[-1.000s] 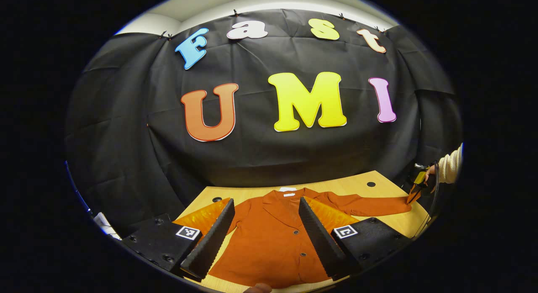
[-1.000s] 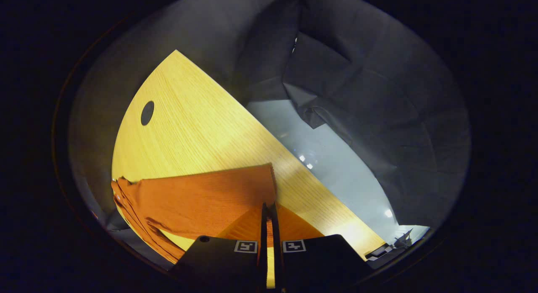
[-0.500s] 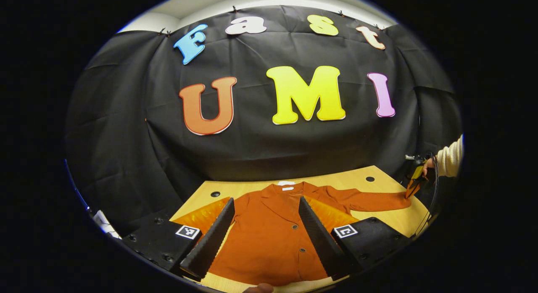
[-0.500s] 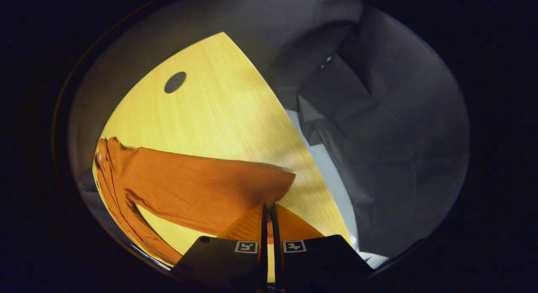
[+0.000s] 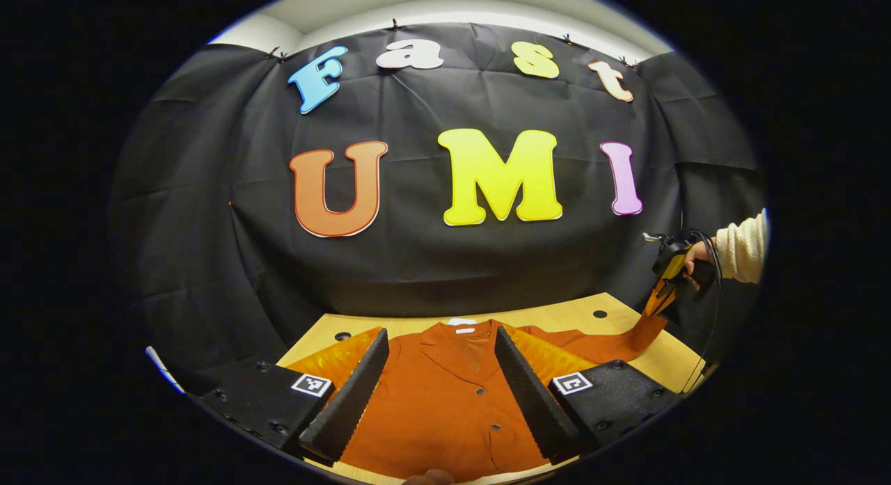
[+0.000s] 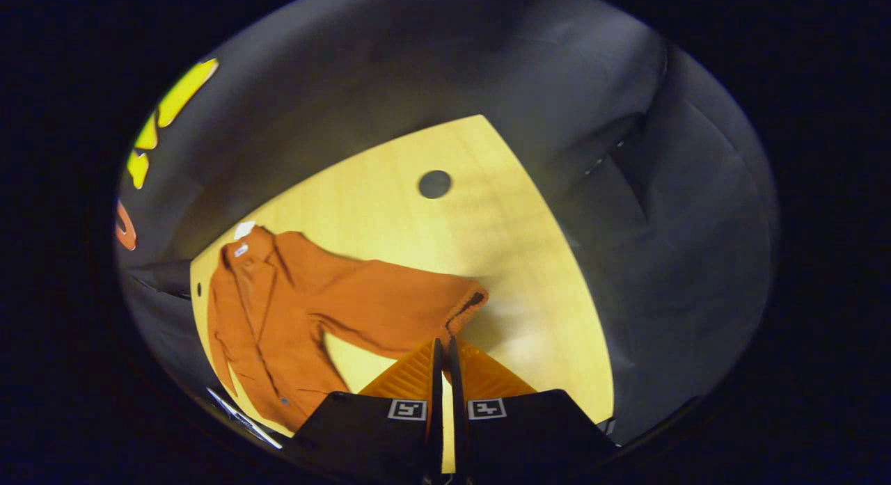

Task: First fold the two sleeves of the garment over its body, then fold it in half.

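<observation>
- Left gripper view: my left gripper (image 5: 438, 394) hangs above the near hem with its fingers spread wide, nothing between them, the jacket (image 5: 445, 408) framed in the gap.
- Jacket lies face up on the table (image 5: 668, 363), collar toward the far edge, buttons down the middle.
- Over on the right, my right gripper (image 5: 661, 300) has climbed: a second ago it sat down at table level with the cuff flat, now it is clearly above the wood and the sleeve (image 5: 612, 342) slopes up to it.
- A hand (image 5: 692, 262) in a cream sleeve holds that gripper.
- Right gripper view: right gripper (image 6: 443, 349) looks closed, fingers nearly meeting; the cuff (image 6: 468, 305) curls just ahead of the tips, so I judge the fabric is pinched there, though the contact itself is hidden.
- This camera has swung round too: before it saw mostly bare table and sleeve, now the collar and the whole front of the jacket are in sight.
- My read: the first sleeve fold is under way, lift done, carry across the body still to come.
- Other sleeve is untouched, and the half fold is not yet begun.
- Risk: a thin pinch on the cuff may slip as I sweep it over.
</observation>
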### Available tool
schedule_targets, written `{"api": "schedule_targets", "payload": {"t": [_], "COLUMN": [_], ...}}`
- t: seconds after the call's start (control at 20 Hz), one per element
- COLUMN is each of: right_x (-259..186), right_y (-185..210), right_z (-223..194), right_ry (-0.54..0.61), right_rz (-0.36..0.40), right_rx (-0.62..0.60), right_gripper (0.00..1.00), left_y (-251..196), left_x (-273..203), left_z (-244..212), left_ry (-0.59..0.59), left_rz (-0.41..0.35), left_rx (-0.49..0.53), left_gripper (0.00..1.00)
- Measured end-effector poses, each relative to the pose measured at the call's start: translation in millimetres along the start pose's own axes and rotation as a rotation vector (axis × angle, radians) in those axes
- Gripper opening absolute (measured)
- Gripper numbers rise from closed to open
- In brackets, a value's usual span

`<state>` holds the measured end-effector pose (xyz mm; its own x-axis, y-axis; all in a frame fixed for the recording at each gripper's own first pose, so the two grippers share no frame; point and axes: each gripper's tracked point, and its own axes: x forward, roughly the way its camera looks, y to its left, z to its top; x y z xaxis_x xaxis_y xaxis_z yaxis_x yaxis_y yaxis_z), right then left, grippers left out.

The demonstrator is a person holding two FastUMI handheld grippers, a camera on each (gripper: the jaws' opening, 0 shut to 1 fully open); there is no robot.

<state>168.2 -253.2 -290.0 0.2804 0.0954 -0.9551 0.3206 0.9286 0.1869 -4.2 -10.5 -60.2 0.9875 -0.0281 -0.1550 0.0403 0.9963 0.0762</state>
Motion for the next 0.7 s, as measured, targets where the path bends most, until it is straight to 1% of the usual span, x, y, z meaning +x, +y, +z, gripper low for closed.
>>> {"api": "schedule_targets", "payload": {"t": [0.1,0.2,0.35,0.5,0.7], "right_x": [-9.4,-17.6,-16.4,-13.0,12.0], "right_y": [50.5,108.8,190.5,264.3,364.5], "right_z": [-5.4,-16.6,-28.4,-39.1,-73.1], "right_ry": [-0.008,-0.015,-0.012,0.011,0.032], "right_rz": [0.044,0.104,0.140,0.189,0.245], "right_rx": [-0.039,-0.082,-0.170,-0.220,-0.337], "right_gripper": [0.07,0.05,0.07,0.07,0.07], "left_y": [13.0,34.9,65.0,95.5,128.3], "left_x": [-3.0,-7.8,-15.6,-21.3,-26.9], "left_z": [-2.6,-4.0,-6.7,-17.5,-45.4], "left_ry": [-0.006,-0.024,-0.041,-0.041,0.026], "left_rz": [-0.005,0.008,0.024,0.047,0.060], "left_rx": [0.016,0.039,0.074,0.118,0.071], "left_gripper": [0.99,0.99,0.99,0.99,0.99]}}
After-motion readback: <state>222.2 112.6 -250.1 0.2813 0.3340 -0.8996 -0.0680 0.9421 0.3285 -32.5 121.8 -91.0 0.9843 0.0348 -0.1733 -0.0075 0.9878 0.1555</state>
